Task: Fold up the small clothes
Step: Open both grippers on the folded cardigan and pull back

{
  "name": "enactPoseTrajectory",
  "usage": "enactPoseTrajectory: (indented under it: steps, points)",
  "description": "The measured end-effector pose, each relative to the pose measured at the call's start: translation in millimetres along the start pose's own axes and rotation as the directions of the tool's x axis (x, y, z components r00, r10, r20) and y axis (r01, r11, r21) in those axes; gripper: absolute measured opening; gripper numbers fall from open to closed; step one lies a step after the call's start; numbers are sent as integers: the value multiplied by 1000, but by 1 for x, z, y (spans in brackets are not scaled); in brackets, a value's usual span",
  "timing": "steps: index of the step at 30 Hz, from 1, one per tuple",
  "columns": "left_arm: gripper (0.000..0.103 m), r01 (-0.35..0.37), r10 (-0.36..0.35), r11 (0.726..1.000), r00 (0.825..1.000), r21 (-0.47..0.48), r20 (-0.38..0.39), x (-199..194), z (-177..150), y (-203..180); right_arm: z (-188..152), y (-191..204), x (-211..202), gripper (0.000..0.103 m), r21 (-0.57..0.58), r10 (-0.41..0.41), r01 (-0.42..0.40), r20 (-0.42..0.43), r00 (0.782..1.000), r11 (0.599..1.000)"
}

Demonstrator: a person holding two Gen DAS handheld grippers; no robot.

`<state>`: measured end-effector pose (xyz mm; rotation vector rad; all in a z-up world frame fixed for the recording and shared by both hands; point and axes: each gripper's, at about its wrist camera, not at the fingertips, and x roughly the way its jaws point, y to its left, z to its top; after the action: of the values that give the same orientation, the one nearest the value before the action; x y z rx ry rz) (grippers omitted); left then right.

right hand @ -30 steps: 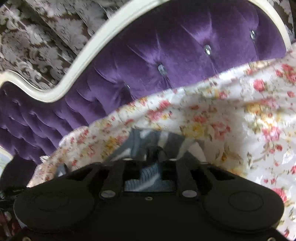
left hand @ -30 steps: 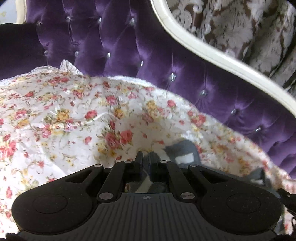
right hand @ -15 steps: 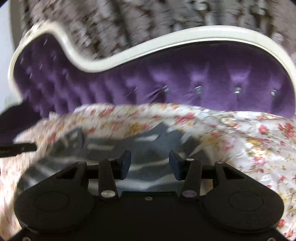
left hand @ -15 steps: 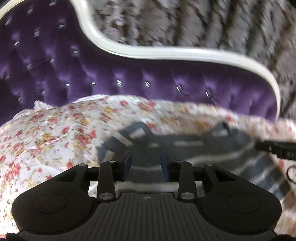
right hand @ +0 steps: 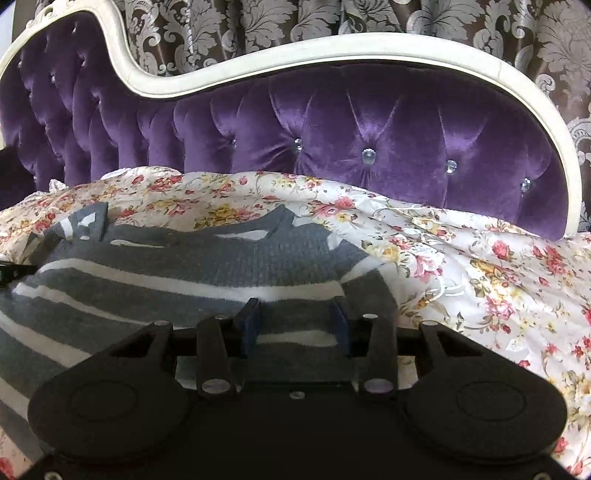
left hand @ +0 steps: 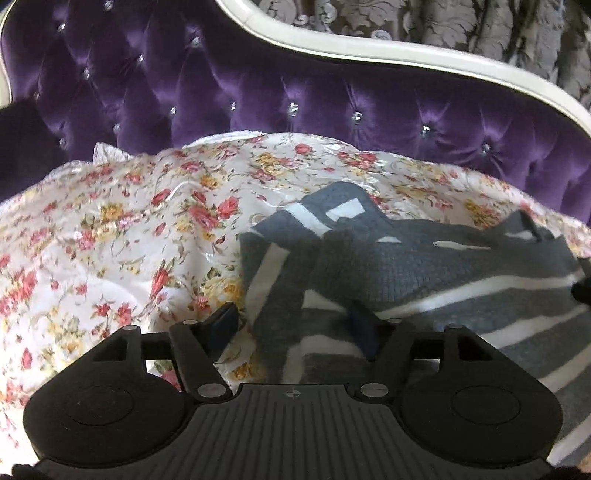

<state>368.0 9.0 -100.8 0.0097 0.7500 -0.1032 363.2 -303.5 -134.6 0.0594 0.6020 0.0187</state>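
A small grey knit garment with white stripes (left hand: 424,266) lies spread on a floral sheet (left hand: 110,240) over a purple sofa. My left gripper (left hand: 291,325) is open, its fingers just above the garment's left edge, one over the sheet and one over the knit. In the right wrist view the same garment (right hand: 166,266) fills the left and middle. My right gripper (right hand: 295,321) is open and empty just above the garment's right part. Neither gripper holds cloth.
The tufted purple sofa back (right hand: 369,122) with a cream frame (right hand: 332,62) rises right behind the sheet. A patterned curtain (right hand: 443,26) hangs behind it. The floral sheet (right hand: 498,277) extends to the right of the garment.
Both grippers were shut on the garment a second ago; they have let go, opened wide and drawn back. The garment now lies flat on the sheet.
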Motion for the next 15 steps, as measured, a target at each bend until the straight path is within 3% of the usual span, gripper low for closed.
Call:
enactPoseTrajectory:
  steps: [6, 8, 9, 10, 11, 15]
  points:
    - [71, -37, 37, 999, 999, 10, -1, 1, 0, -5, -3, -5, -4, 45, 31, -19, 19, 6, 1000, 999]
    - [72, -33, 33, 999, 999, -13, 0, 1, -1, -3, -4, -5, -5, 34, 37, -53, 53, 11, 999, 998]
    - [72, -35, 35, 999, 999, -16, 3, 1, -2, -3, -4, -6, -5, 33, 47, -81, 80, 11, 997, 996]
    - [72, -42, 42, 999, 999, -20, 7, 1, -3, -4, -5, -9, -6, 45, 61, -94, 93, 13, 996, 994]
    - [73, -50, 51, 998, 999, -23, 13, 0, -4, -4, -5, -12, -5, 49, 78, -121, 121, 1, 993, 990]
    - [75, -73, 73, 997, 997, -26, 15, 1, -4, -7, -6, -22, -5, 53, 123, -88, 87, -1, 996, 989]
